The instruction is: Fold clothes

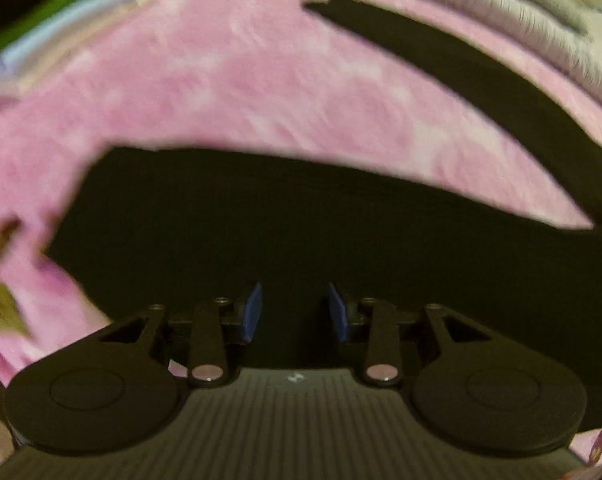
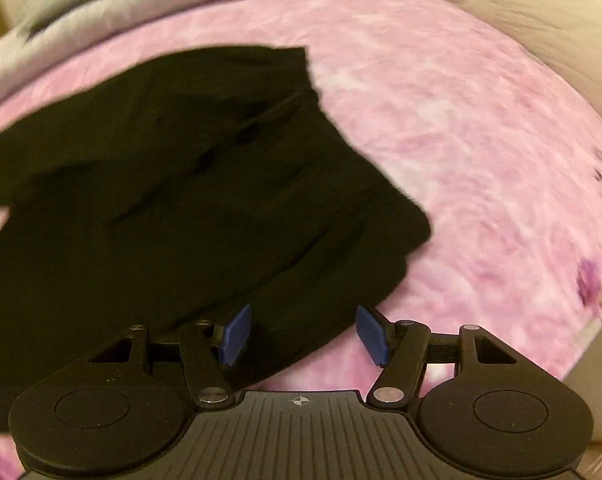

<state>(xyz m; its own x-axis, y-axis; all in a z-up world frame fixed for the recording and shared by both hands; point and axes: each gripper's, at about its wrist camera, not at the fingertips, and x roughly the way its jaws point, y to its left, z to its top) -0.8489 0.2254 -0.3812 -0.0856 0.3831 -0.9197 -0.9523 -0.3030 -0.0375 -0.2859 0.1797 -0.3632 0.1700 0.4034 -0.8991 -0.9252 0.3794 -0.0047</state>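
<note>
A black garment (image 1: 261, 216) lies spread on a pink fuzzy blanket (image 1: 229, 80). In the left wrist view one long black part (image 1: 481, 76) runs up to the far right. My left gripper (image 1: 294, 312) is open, just above the black cloth, with nothing between its blue pads (image 1: 252, 312). In the right wrist view the same garment (image 2: 173, 184) lies bunched in folds on the blanket (image 2: 461, 160). My right gripper (image 2: 303, 334) is open over the garment's near edge, its left pad (image 2: 235, 334) above the cloth, its right pad (image 2: 373, 334) above the blanket.
A pile of folded clothes, green, black and pale blue (image 1: 41, 12), sits at the far left. A grey ribbed quilt (image 1: 521, 20) lies along the far side of the bed and shows in the right wrist view (image 2: 81, 20). A beige pillow (image 2: 541, 20) lies far right.
</note>
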